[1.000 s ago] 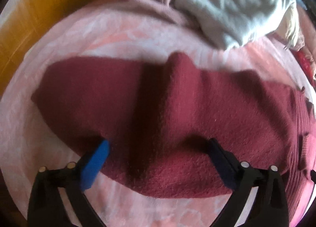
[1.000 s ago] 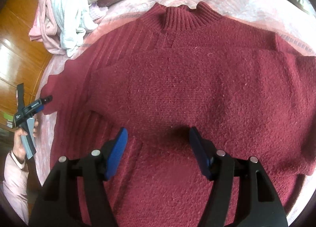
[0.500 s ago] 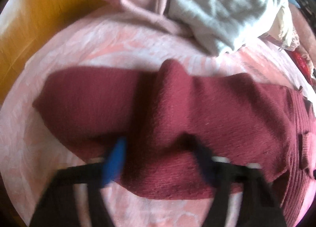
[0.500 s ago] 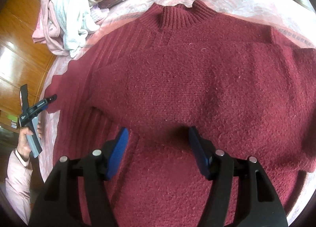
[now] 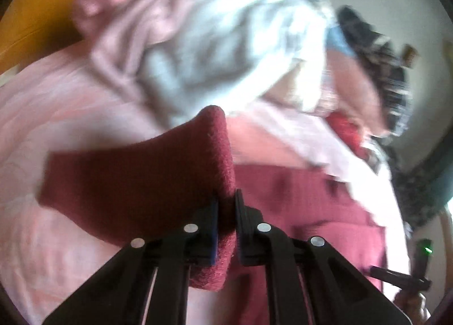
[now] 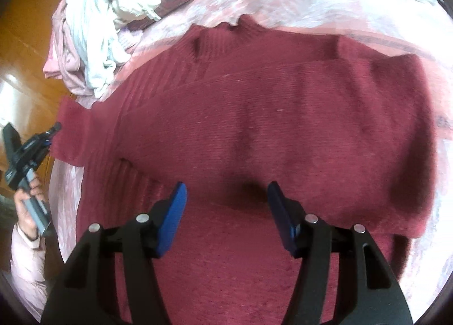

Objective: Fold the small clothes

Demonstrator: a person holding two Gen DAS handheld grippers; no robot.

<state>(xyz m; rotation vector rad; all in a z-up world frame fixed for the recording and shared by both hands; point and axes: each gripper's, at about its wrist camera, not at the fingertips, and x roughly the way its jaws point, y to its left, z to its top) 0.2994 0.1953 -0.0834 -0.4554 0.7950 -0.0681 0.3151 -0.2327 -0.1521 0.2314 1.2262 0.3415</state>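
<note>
A dark red knitted sweater (image 6: 269, 132) is seen spread flat on a pink patterned bedspread (image 6: 325, 2), its ribbed collar (image 6: 226, 33) turned toward the far edge and its long axis running from collar down to the hem nearest the camera. One sleeve (image 6: 73, 132) is stretched out sideways to the left, across the body's axis. That sleeve (image 5: 147, 177) is pinched and lifted by the left hand-held gripper (image 5: 226, 211), whose jaws have just been closing and are now clamped on a fold of the knit (the view is blurred). The left hand-held gripper (image 6: 42, 141) is shown from the right wrist view at the sleeve's end, angled up from a hand (image 6: 31, 197) in a pale pink cuff. The right hand-held gripper (image 6: 226, 206) is held over the lower body of the sweater, pointed steeply down, its blue pads (image 6: 172, 217) set moderately apart with nothing gripped. A heap of pale pink and white clothes (image 6: 93, 42) is piled at the bedspread's left corner; wooden flooring (image 6: 22, 42) is visible beyond.
</note>
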